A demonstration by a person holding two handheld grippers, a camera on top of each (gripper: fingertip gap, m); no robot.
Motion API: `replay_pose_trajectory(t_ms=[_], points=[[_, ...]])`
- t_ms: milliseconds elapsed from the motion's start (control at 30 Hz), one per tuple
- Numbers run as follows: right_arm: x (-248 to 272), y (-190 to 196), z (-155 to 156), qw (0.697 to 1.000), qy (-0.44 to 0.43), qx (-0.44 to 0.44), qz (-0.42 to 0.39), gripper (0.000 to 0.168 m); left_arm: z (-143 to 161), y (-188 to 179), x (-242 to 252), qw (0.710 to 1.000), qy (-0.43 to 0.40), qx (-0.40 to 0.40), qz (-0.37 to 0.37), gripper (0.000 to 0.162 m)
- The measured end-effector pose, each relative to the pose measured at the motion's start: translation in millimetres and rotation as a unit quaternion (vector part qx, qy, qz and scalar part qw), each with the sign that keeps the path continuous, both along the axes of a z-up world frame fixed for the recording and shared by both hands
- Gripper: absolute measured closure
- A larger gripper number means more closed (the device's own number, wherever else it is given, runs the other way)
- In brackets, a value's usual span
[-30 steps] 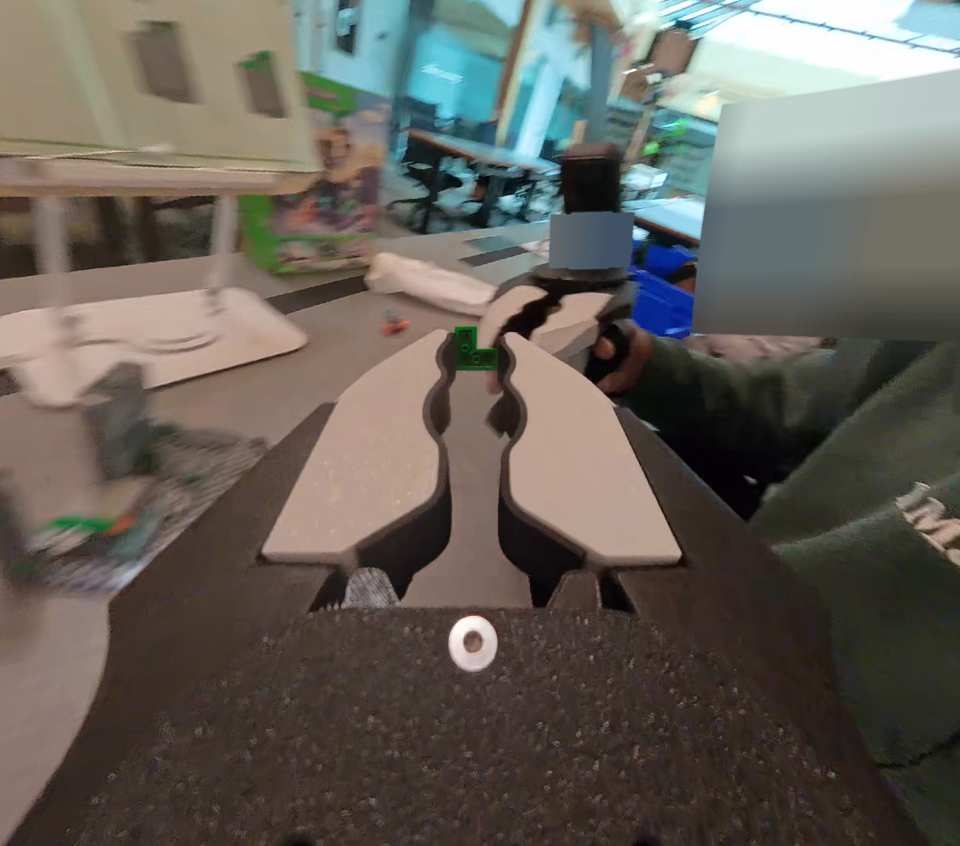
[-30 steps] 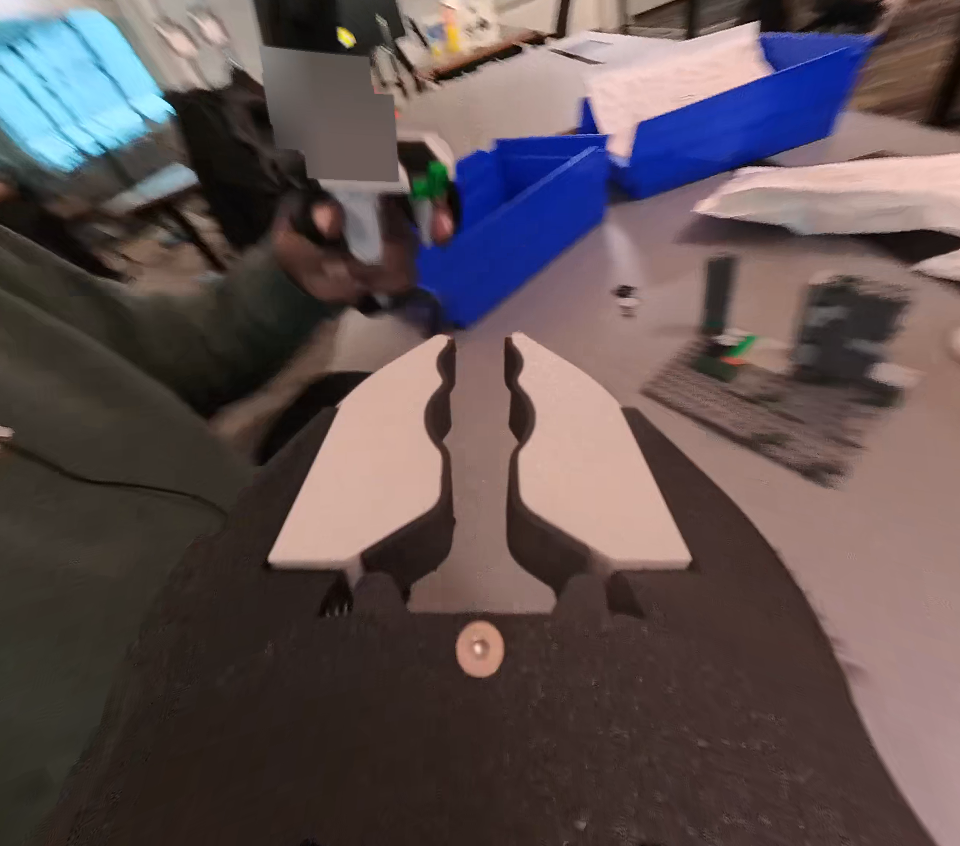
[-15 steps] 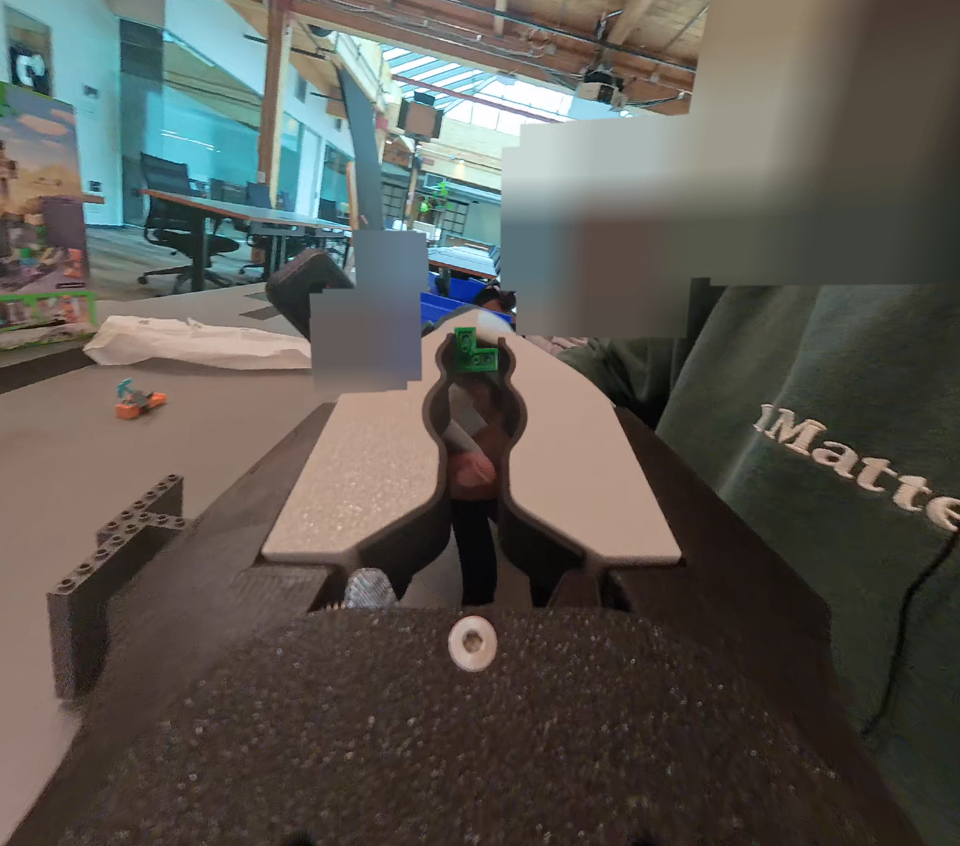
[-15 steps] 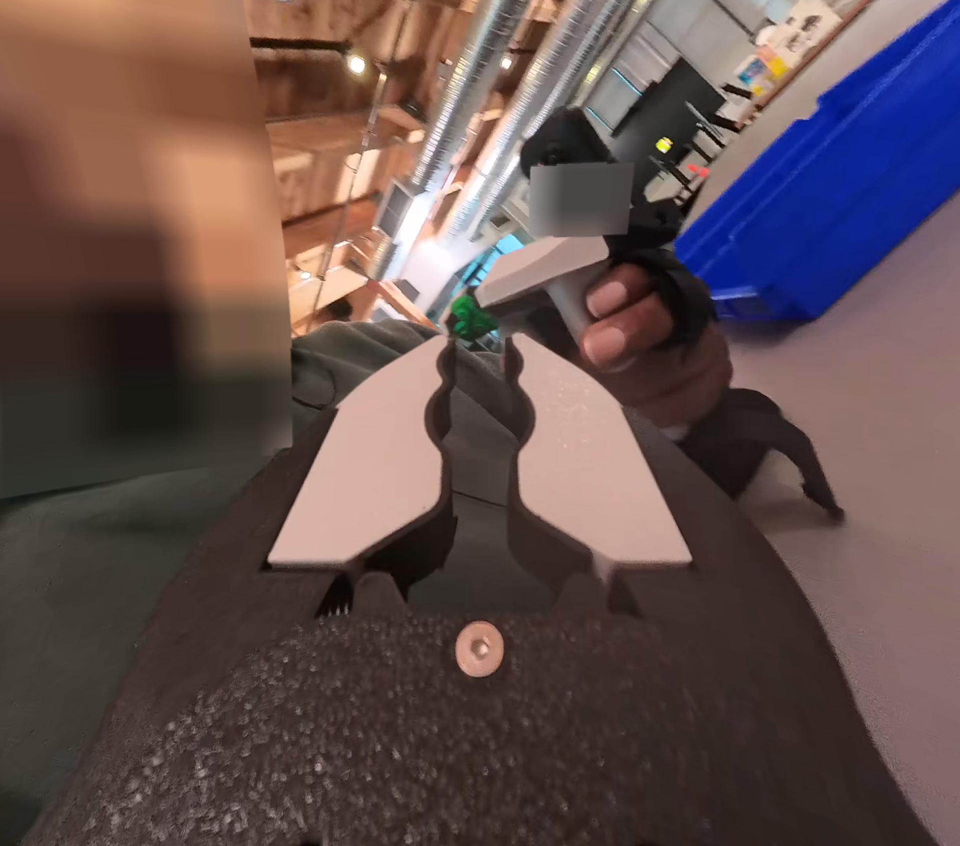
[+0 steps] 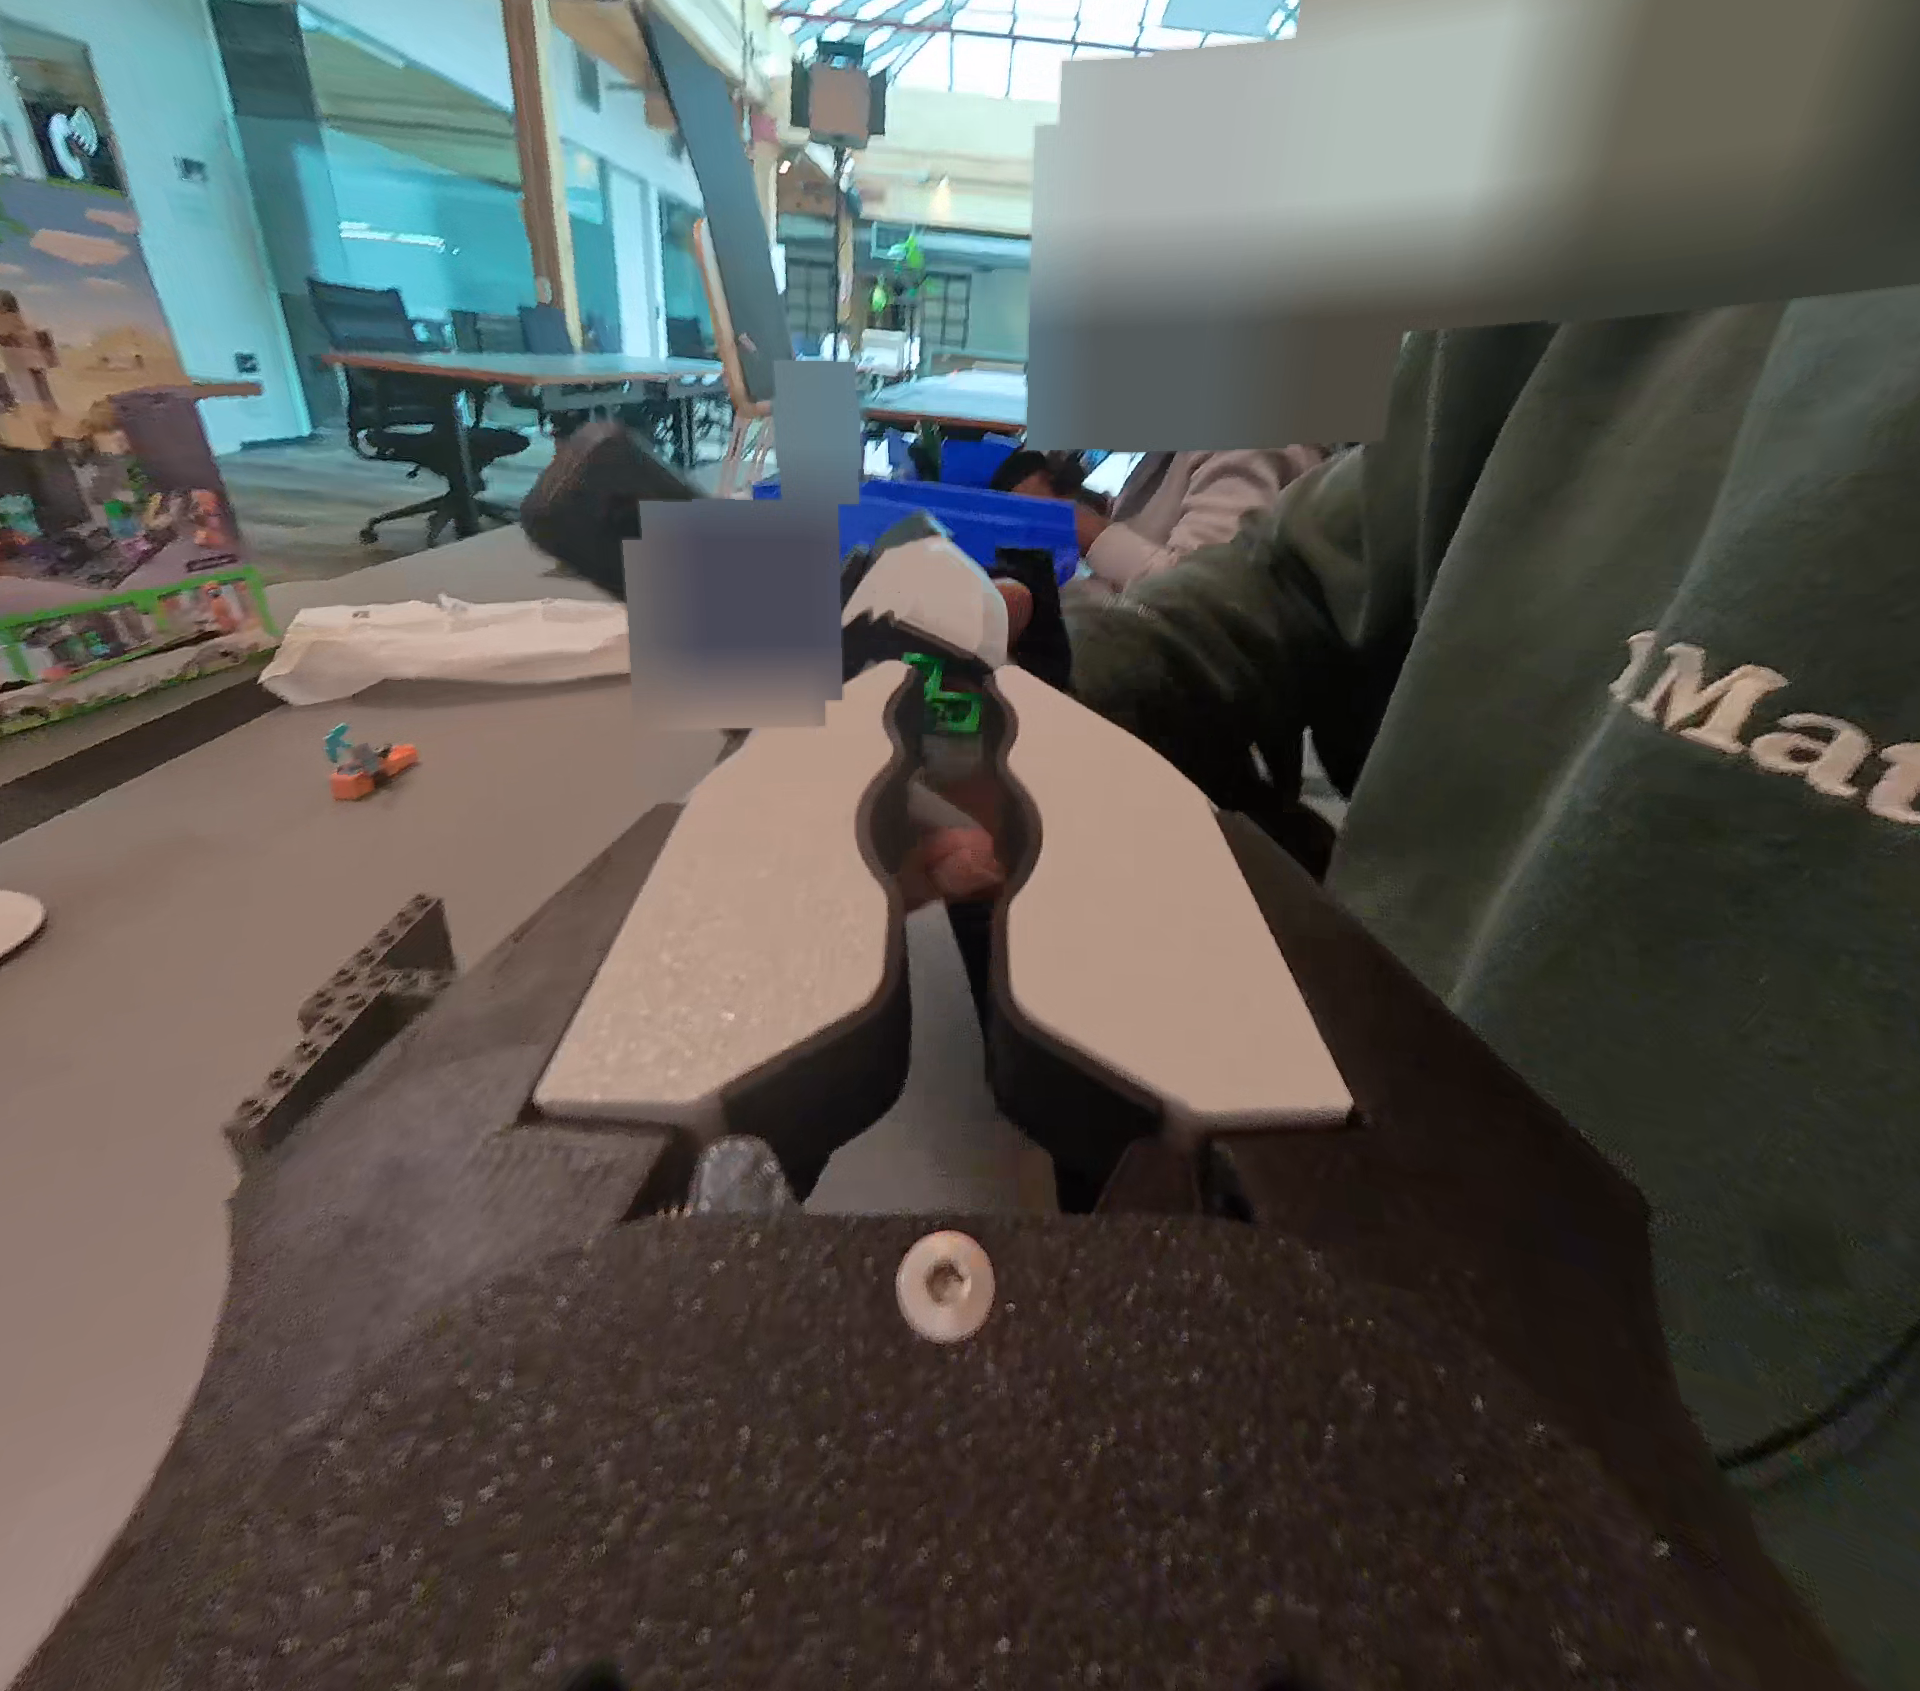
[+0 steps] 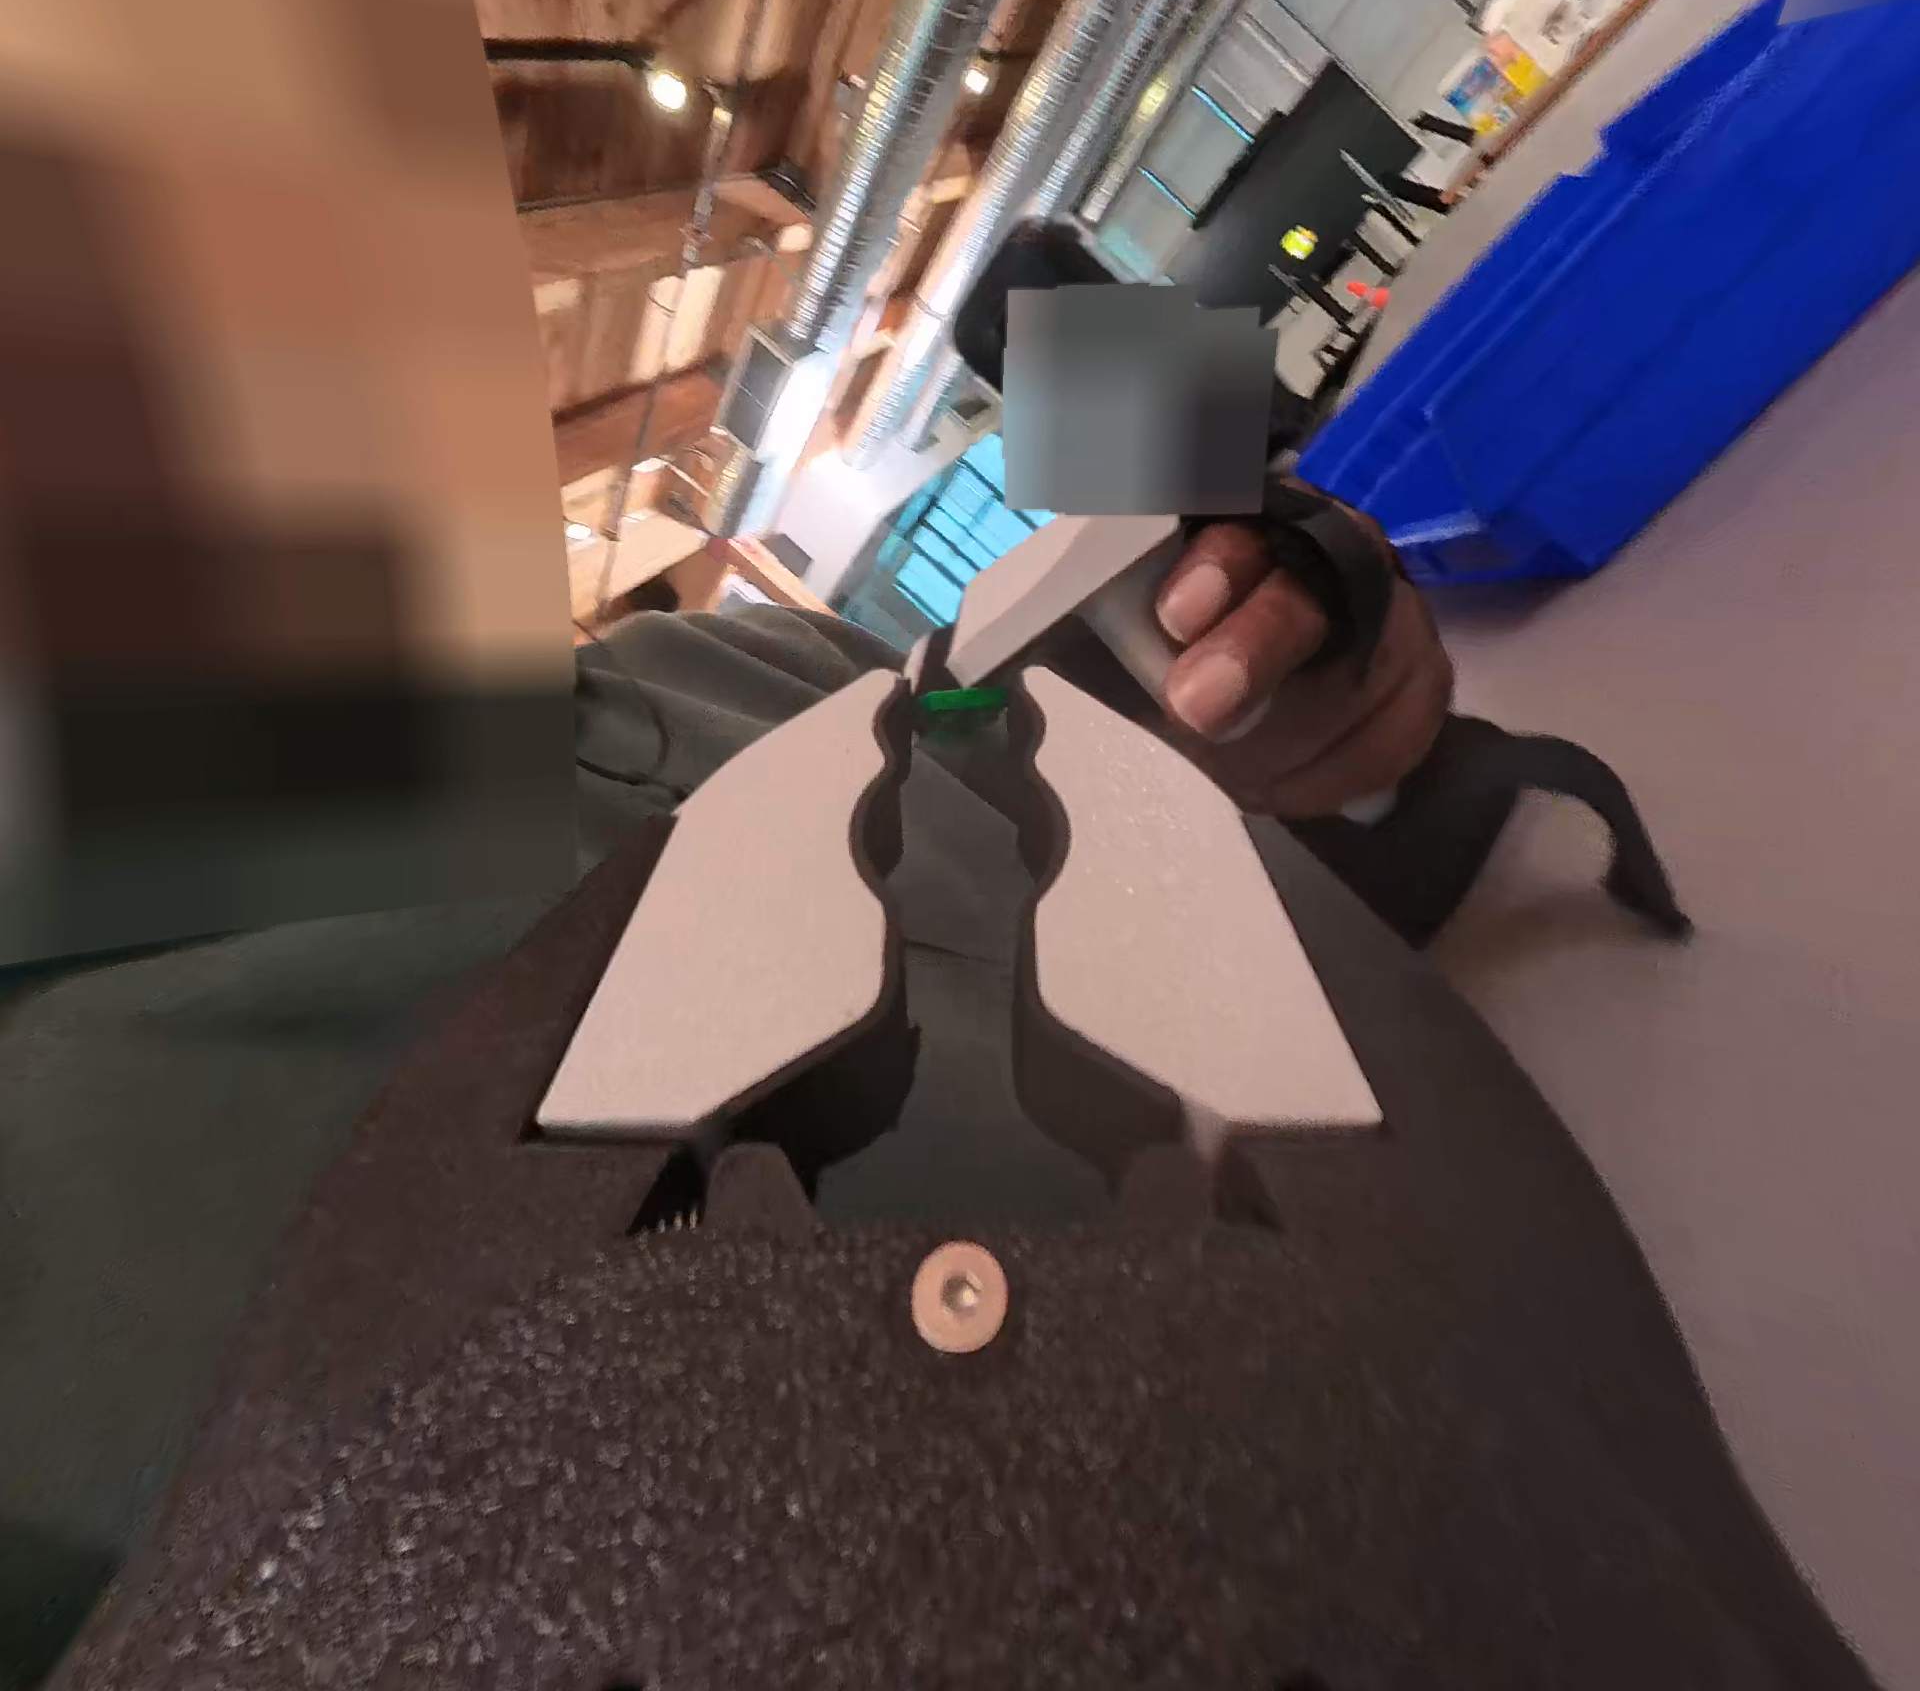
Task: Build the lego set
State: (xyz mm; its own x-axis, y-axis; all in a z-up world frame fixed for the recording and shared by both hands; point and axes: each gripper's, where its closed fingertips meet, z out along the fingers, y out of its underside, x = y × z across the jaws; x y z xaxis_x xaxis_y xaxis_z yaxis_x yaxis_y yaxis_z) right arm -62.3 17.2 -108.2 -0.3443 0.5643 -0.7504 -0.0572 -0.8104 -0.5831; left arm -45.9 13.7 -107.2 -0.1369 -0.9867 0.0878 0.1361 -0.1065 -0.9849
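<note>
Green plastic is what we are handling: a small green lego piece (image 5: pixel 948 699) is sitting pinched at the very tips of our left tool (image 5: pixel 948 691), whose fingers are drawn narrow around it. We are holding it up in the air, close to our chest, well above the grey bench (image 5: pixel 208 862).

Our right tool (image 6: pixel 961 691) is coming in tip to tip with the left one. In the right wrist view its fingers are standing a little apart, with the green piece (image 6: pixel 961 699) showing right at the gap between their tips; we cannot tell whether they are already touching it. Our left hand (image 6: pixel 1288 654) is wrapping the other tool's handle just behind.

We are judging this to be a mid-air handover or regrip, done to turn the piece into a better orientation before it goes onto the build. A dark grey brick assembly (image 5: pixel 353 1007) is lying on the bench by the left tool, low and to the side, and a small orange and teal piece (image 5: pixel 366 758) is resting farther off, near a white plastic bag (image 5: pixel 447 644) and the set's box (image 5: pixel 104 498). Blue bins (image 6: pixel 1662 353) are standing at the far edge.

Next we are needing the right tool to close squarely on the piece's free edge before the left one is letting go; such a small part could easily twist or drop.
</note>
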Motion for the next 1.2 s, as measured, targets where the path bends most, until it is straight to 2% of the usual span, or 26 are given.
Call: replay_pose_trajectory(t_ms=[67, 133, 167, 233, 300, 333, 400, 467, 533, 600, 700, 867, 933, 1200], points=[[8, 5, -19, 0.995, -0.094, 0.037, -0.016, 0.151, -11, 6, 0, 0.999, 0.039, 0.012, 0.024, 0.149], [25, 15, -55, 0.959, -0.257, 0.112, -0.035, 0.152, -25, 15, -2, 0.995, 0.086, 0.016, 0.049, 0.145], [39, 22, -74, 0.924, -0.345, 0.158, -0.046, 0.151, -33, 19, -3, 0.992, 0.111, 0.013, 0.060, 0.145], [77, 43, -110, 0.819, -0.513, 0.249, -0.058, 0.151, -50, 26, -2, 0.985, 0.153, 0.006, 0.079, 0.146], [108, 61, -129, 0.713, -0.623, 0.318, -0.053, 0.151, -65, 29, 1, 0.978, 0.186, 0.008, 0.089, 0.147], [117, 65, -135, 0.672, -0.657, 0.339, -0.042, 0.151, -73, 30, 3, 0.975, 0.203, 0.010, 0.095, 0.147], [126, 70, -144, 0.619, -0.696, 0.364, -0.018, 0.151, -86, 31, 6, 0.967, 0.233, 0.013, 0.101, 0.147], [126, 73, -152, 0.590, -0.712, 0.381, 0.001, 0.151, -97, 31, 8, 0.960, 0.259, 0.015, 0.105, 0.147], [121, 73, -157, 0.581, -0.714, 0.389, 0.013, 0.148, -102, 31, 7, 0.956, 0.271, 0.016, 0.108, 0.147], [117, 72, -161, 0.585, -0.711, 0.390, 0.018, 0.140, -104, 31, 6, 0.954, 0.276, 0.017, 0.112, 0.147], [110, 69, -159, 0.617, -0.690, 0.378, 0.007, 0.131, -105, 34, 4, 0.953, 0.279, 0.009, 0.119, 0.147], [111, 71, -141, 0.680, -0.636, 0.360, -0.055, 0.129, -102, 40, 2, 0.953, 0.274, 0.002, 0.133, 0.148], [115, 75, -138, 0.694, -0.610, 0.374, -0.076, 0.132, -100, 42, 1, 0.954, 0.269, -0.005, 0.135, 0.149], [122, 80, -163, 0.694, -0.541, 0.474, -0.036, 0.140, -102, 41, -1, 0.952, 0.273, -0.004, 0.139, 0.150]])
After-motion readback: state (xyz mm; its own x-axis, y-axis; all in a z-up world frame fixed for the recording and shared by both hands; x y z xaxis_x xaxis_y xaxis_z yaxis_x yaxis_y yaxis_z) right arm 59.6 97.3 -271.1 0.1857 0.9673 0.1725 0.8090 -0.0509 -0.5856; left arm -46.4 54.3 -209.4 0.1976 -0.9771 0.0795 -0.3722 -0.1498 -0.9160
